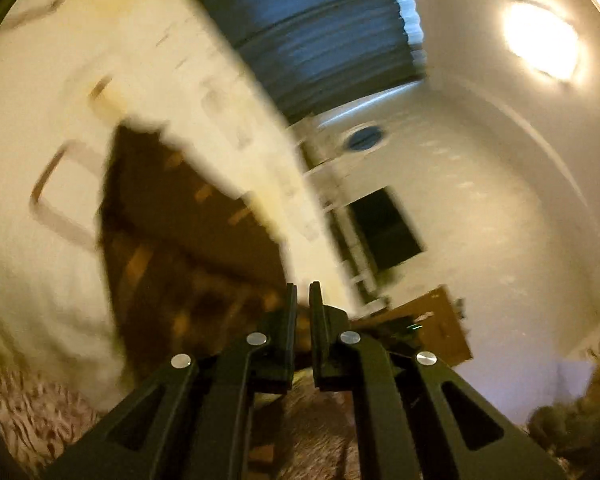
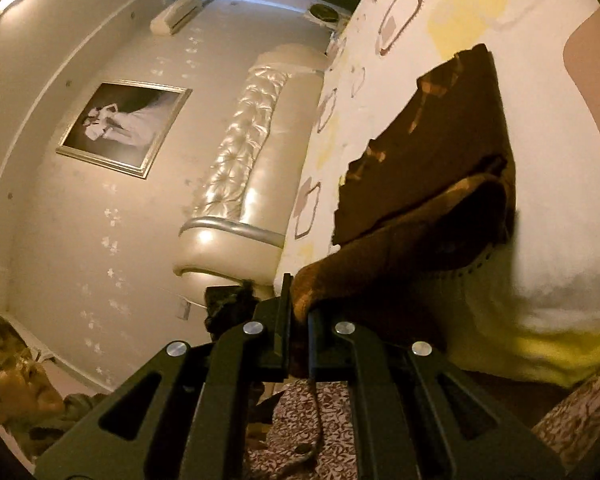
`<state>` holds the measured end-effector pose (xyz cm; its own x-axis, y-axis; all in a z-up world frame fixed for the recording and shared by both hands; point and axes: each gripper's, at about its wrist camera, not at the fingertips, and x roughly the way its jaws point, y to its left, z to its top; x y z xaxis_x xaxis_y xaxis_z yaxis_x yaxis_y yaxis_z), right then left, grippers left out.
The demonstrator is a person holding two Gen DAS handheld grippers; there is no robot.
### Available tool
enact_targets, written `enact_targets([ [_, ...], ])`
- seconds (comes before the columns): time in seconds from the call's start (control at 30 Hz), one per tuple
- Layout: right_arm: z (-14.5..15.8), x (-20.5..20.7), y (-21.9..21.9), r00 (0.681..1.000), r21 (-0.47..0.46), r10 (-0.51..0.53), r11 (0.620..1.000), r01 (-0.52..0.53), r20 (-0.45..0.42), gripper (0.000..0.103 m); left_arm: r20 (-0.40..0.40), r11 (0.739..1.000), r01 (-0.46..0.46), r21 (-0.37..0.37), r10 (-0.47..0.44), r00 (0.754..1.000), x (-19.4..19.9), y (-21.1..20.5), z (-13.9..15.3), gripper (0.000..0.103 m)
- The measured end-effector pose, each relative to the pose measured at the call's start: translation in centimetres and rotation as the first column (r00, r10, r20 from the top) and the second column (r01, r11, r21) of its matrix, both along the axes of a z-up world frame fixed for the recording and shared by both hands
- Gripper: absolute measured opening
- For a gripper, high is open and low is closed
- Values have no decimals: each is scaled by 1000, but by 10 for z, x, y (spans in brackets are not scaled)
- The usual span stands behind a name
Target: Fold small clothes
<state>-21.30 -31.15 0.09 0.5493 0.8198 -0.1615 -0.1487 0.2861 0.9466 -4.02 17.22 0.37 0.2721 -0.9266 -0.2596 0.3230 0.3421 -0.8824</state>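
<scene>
Only the right wrist view shows a framed picture point(image 2: 124, 128) and tufted headboard point(image 2: 240, 168). There the right gripper point(image 2: 299, 320) is clenched on a brown garment point(image 2: 428, 184) that stretches over the patterned bedsheet point(image 2: 460, 20). The left gripper point(image 1: 303, 304), jaws nearly together, seems to pinch the blurred garment point(image 1: 180, 248) at its tips.

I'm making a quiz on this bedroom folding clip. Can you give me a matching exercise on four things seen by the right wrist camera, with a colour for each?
Things:
1. garment in the right hand-held gripper
2. padded headboard
3. framed picture
4. bed sheet

Colours:
A. black and white
B. brown
C. white with yellow patches
D. pearly cream

Pairs: 1-B, 2-D, 3-A, 4-C
</scene>
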Motion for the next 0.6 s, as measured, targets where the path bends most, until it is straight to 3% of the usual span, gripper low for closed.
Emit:
enact_targets([
  [0.07, -2, 6, 1, 1000, 2, 3, 1000, -3, -4, 5, -81, 997, -10, 71, 16, 997, 0, -12, -29, 6],
  [0.13, -2, 9, 2, 1000, 9, 6, 1000, -6, -4, 5, -145, 996, -10, 93, 24, 989, -1, -18, -53, 6],
  [0.27, 8, 28, 9, 999, -8, 31, 999, -31, 25, 5, -204, 987, -13, 157, 46, 978, 3, -27, -75, 6],
  [0.37, 12, 43, 11, 999, -28, 38, 999, -37, 34, 5, -234, 968, -9, 249, 69, 970, -1, -36, -84, 7],
  [0.47, 9, 52, 13, 999, -27, 43, 999, -42, 28, 5, -321, 941, 18, 338, 97, 942, -15, -42, -110, 7],
  [0.53, 6, 53, 15, 999, -24, 48, 999, -47, 24, 5, -382, 936, 11, 352, 133, 914, -20, -40, -122, 8],
  [0.6, 4, 52, 17, 998, -25, 56, 998, -55, 21, 5, -386, 932, -18, 362, 167, 907, -20, -36, -121, 13],
])
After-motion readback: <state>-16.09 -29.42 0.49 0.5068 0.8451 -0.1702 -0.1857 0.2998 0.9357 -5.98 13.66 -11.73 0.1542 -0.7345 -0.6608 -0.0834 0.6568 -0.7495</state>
